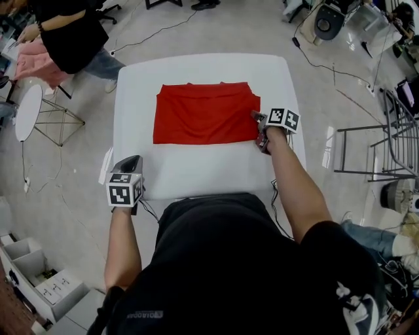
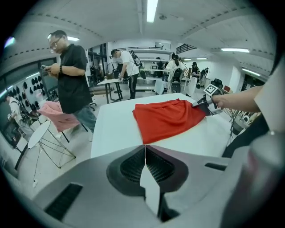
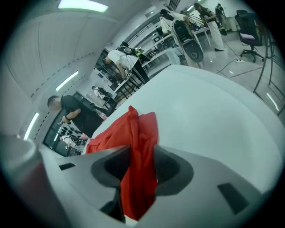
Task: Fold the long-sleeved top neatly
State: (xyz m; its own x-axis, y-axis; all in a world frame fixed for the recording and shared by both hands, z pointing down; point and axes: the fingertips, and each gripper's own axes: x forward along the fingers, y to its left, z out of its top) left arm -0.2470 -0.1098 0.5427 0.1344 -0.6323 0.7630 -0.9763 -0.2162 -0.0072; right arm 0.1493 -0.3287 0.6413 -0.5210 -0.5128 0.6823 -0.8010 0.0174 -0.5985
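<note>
right hand-held gripper (image 3: 138, 167) clamps top (image 1: 204, 112) at its right edge | left hand-held gripper (image 2: 144, 160) closed, empty | risk: i pull one-handed, fold skews

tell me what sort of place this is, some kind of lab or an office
Probably an open-plan lab or workshop rather than a home: strip lights on the ceiling, loose cables across the bare floor, and other people working at tables behind the white table that bears the red top.

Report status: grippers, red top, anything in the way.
Left gripper shut, empty, at near-left corner of the table. Right gripper shut on the red top at its right edge. Top lies as a flat rectangle. Nothing in the way.
</note>
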